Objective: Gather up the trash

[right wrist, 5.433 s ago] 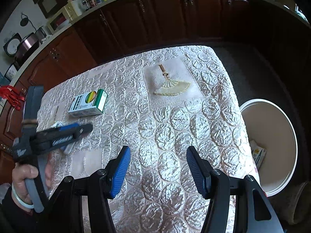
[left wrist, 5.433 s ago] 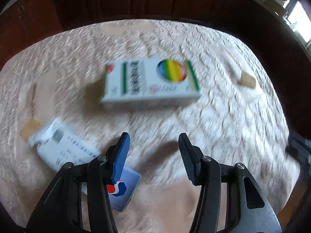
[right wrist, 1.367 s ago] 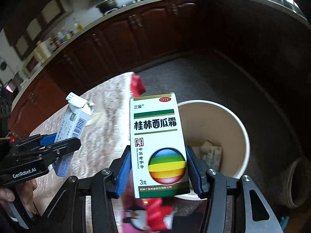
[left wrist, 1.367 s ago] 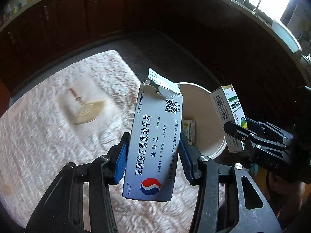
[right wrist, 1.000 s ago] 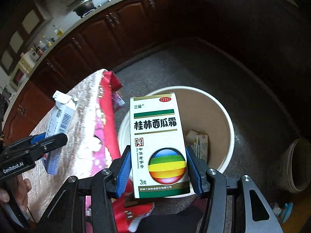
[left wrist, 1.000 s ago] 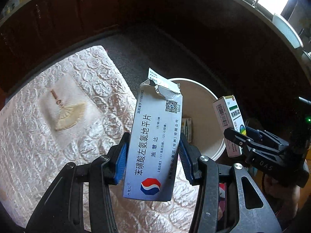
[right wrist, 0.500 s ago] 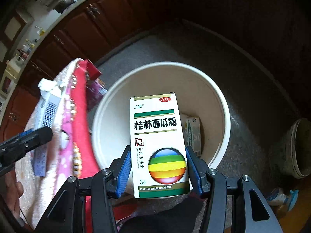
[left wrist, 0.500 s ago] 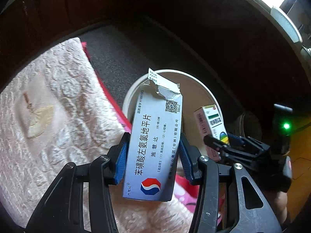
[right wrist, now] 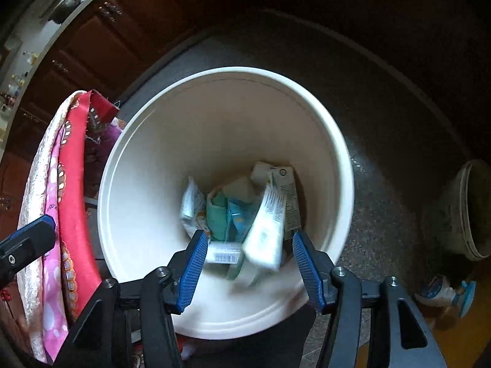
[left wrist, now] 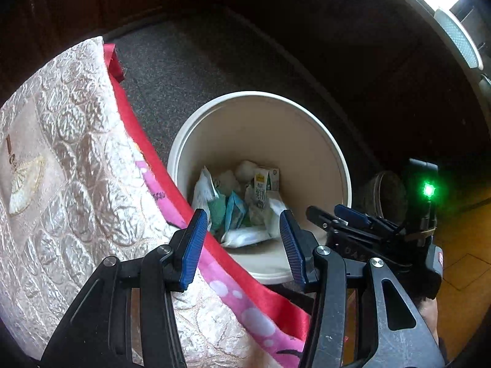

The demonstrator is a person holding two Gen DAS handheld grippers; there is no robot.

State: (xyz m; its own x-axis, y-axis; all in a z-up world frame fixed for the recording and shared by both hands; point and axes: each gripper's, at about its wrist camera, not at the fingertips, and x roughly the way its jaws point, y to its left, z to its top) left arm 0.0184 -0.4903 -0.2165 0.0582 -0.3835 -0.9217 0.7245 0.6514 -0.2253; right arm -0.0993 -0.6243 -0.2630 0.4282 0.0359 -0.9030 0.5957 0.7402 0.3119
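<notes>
The white bucket [left wrist: 260,93] [right wrist: 233,70] stands on the floor beside the table, with several packets and cartons of trash [left wrist: 242,202] at its bottom. My left gripper [left wrist: 241,224] hangs open over the bucket's near rim, and nothing is between its blue pads. My right gripper [right wrist: 249,242] points down into the bucket with its jaws opening. A white box [right wrist: 265,230], blurred, is dropping clear of the pads onto the pile. A barcoded box [right wrist: 225,253] lies on the trash. Each gripper shows in the other's view: the right gripper [left wrist: 337,214], the left gripper [right wrist: 40,227].
The quilted table cover [left wrist: 61,153] with its red and pink cloth border [left wrist: 147,153] hangs right against the bucket's left side. A second grey pail [right wrist: 469,208] and a spray bottle [right wrist: 445,291] sit on the floor to the right. Dark cabinets ring the room.
Both boxes have left the jaws and gone into the bucket. Both grippers have sunk closer to the bucket and tilted further down.
</notes>
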